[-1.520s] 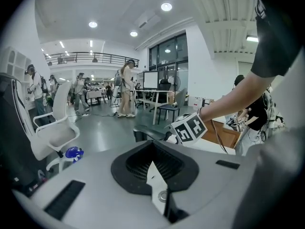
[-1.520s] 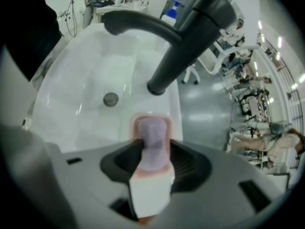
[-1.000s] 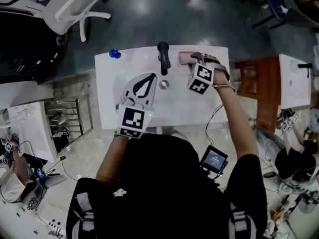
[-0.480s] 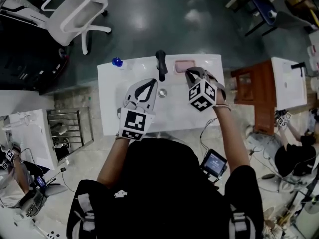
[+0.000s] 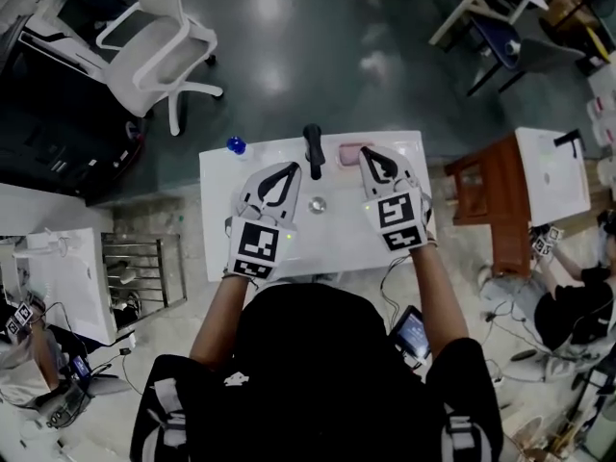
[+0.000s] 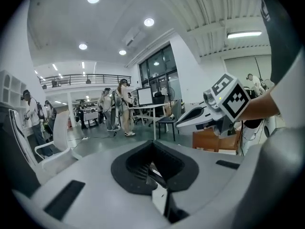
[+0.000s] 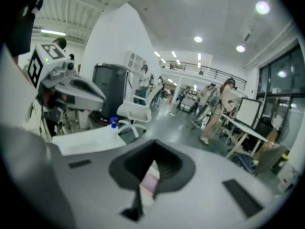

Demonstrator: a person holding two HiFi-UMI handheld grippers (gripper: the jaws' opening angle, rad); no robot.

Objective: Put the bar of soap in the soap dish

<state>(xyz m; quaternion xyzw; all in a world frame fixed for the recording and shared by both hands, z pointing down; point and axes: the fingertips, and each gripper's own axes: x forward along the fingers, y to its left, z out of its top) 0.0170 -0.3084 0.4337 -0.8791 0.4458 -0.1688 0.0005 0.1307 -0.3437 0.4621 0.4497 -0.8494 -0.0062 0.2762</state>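
Soap (image 5: pixel 354 151) released; right hand-held gripper (image 5: pixel 372 159) drawn back from it, jaws shut on nothing.
Pink soap sits upper middle of head view, just right of black tap (image 5: pixel 314 148), at white bench's (image 5: pixel 221 186) far edge; dish under it too small to make out. A second ago the right one was on that spot. Left hand-held gripper (image 5: pixel 287 169) also shut, empty. Task looks done.

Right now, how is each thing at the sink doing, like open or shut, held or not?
Left gripper: shut, empty.
Right gripper: shut, empty.
Pink soap: lying at the back edge of the sink, not held.
Soap dish: too small to tell apart from the soap.
Tap: no water seen running.
Blue-capped bottle: upright, cap on.
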